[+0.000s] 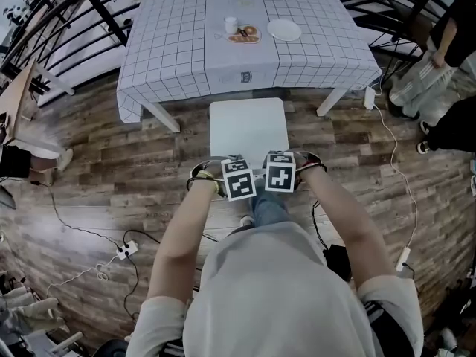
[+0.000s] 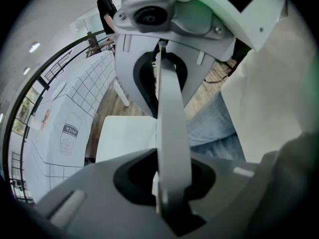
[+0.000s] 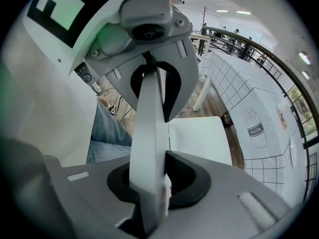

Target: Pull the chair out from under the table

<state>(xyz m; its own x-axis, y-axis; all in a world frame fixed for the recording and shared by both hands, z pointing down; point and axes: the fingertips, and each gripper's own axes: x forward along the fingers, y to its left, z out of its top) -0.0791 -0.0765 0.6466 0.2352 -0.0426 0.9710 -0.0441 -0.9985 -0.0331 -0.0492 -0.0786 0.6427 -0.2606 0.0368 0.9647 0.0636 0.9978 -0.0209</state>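
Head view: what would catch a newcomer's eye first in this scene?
Probably the two marker cubes at centre, where the left gripper and right gripper clamp the back of a white chair side by side. Just beyond the chair stands a table under a grid-patterned cloth, with a white plate on it.

right gripper [image 3: 155, 184] is clamped on the chair backrest [image 3: 148, 133], seen edge-on. left gripper [image 3: 153, 86] is clamped on it further along. white seat [image 3: 199, 139] sits beside the checked tablecloth [image 3: 251, 101].
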